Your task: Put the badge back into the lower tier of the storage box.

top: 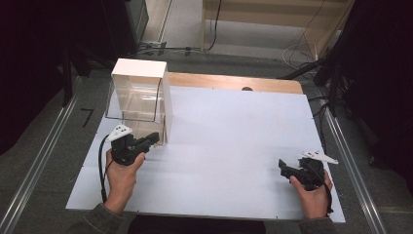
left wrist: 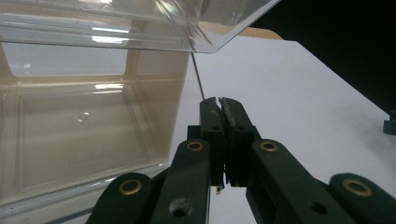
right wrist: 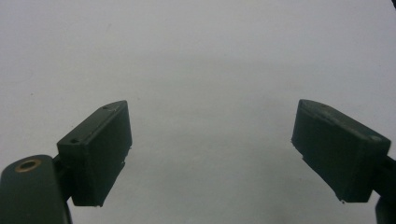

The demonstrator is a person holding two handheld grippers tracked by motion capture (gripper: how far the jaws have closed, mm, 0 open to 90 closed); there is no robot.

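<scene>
Left claw [left wrist: 220,105] closed on nothing beside the clear box [top: 139,95]; right claw [right wrist: 212,154] open above the table [top: 234,141].

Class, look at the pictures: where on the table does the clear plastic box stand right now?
In the high view the clear plastic box stands at the white table's far left corner, just beyond the left gripper, whose shut jaws point at it.

My high view looks forward and down over the whole white table [top: 234,146]. My left gripper view sits low and close to the clear box [left wrist: 84,116] (also seen from above). My right gripper view faces bare tabletop, near.
</scene>
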